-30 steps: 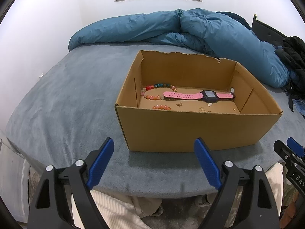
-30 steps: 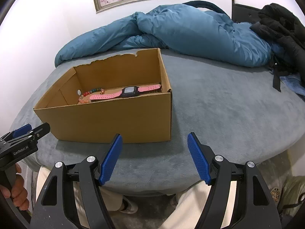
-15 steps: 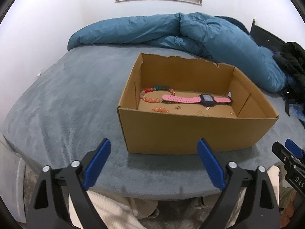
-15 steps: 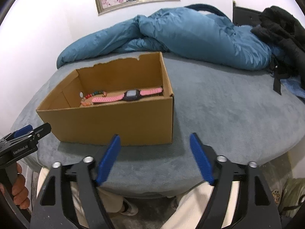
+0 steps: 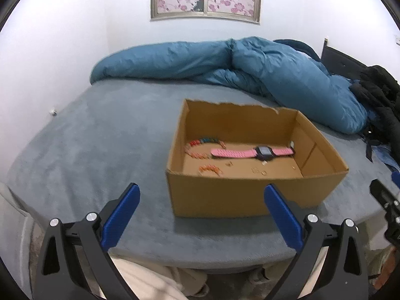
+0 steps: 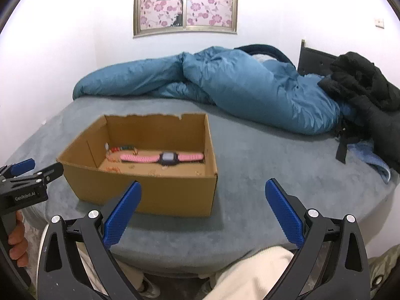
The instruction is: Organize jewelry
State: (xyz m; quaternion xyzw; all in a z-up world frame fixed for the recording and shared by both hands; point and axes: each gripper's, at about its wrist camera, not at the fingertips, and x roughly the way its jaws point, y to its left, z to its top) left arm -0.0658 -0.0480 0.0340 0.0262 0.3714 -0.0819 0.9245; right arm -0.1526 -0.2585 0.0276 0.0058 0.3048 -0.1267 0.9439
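An open cardboard box (image 5: 240,195) (image 6: 160,195) stands on the grey bed near its front edge. Inside lie a pink watch (image 5: 250,153) (image 6: 162,157) with a dark face, a multicoloured bead bracelet (image 5: 202,145) (image 6: 120,150), a short orange bead string (image 5: 210,169) and small gold pieces (image 5: 258,170). My left gripper (image 5: 201,215) is open and empty, in front of the box and short of it. My right gripper (image 6: 202,212) is open and empty, in front of the box's right corner. The left gripper also shows in the right wrist view (image 6: 27,177).
A rumpled blue duvet (image 5: 245,70) (image 6: 225,85) lies across the back of the bed. Black clothing (image 6: 367,95) is piled at the right. The bed's front edge (image 6: 200,255) runs just ahead of my fingers. A floral picture (image 6: 185,5) hangs on the white wall.
Both grippers have risen and drawn back from the box, so more of the wall and the box floor shows. Both stay open. The jewelry has not moved.
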